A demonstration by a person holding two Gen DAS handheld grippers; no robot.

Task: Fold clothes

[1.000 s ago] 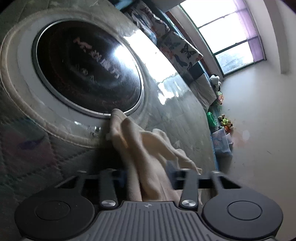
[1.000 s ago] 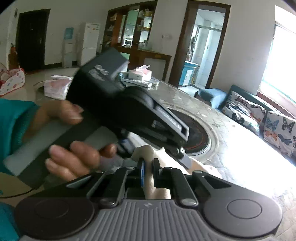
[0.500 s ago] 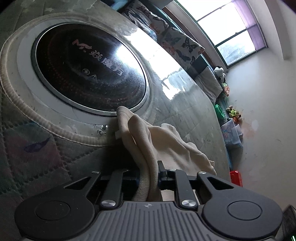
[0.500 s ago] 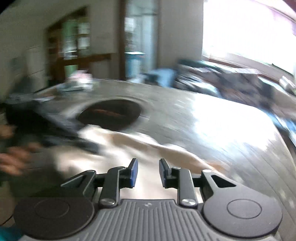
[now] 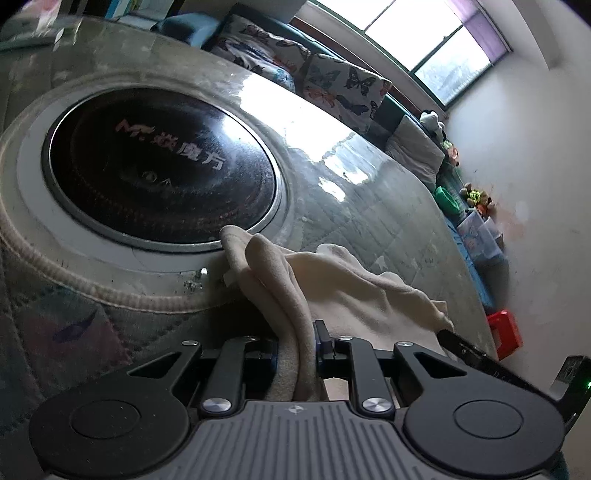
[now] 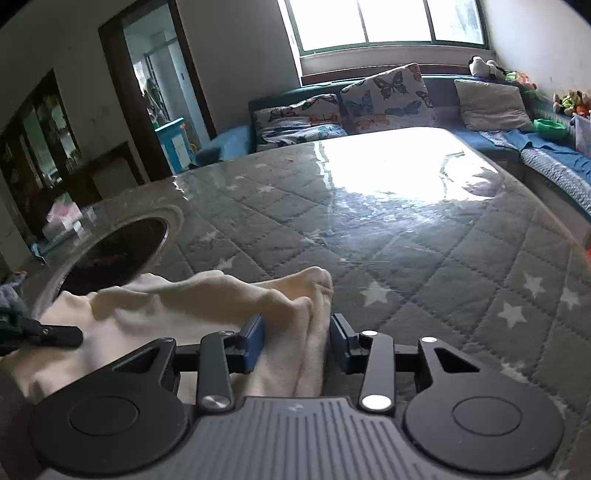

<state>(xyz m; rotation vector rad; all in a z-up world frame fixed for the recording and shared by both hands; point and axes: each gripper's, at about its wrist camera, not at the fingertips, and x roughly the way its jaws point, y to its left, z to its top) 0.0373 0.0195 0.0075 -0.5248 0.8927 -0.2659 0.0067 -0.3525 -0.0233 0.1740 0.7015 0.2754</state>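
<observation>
- Where the left gripper [image 5: 297,345] meets the cream garment [image 5: 332,288], its fingers [image 5: 320,339] are drawn in tight on a bunched fold — cloth fills the narrow gap between them.
- Right gripper [image 6: 295,339]: fingers [image 6: 253,341] stand wider apart, with a thick fold of the same garment [image 6: 207,302] lying between them; cloth touches the left blue pad, while a small gap shows before the right one. Whether it has a real hold, cannot tell.
- Garment is crumpled, draped from both grippers and resting on the tabletop [image 6: 424,258]; one rumpled end reaches just past the right gripper's fingers.
- In the left wrist view, the far corner of the garment overlaps the metal rim of a round black glass hob [image 5: 155,166] set into the tabletop [image 5: 369,206].
- Tabletop carries a grey quilted cover with white stars [image 6: 373,293] under a glossy clear sheet — strong window glare on it.
- Beyond the tabletop: a sofa with butterfly-print cushions [image 6: 384,96], stuffed toys [image 6: 484,66] on its back ledge, a bright window [image 6: 388,22].
- Red box [image 5: 504,334] on the floor, right edge of the left wrist view.
</observation>
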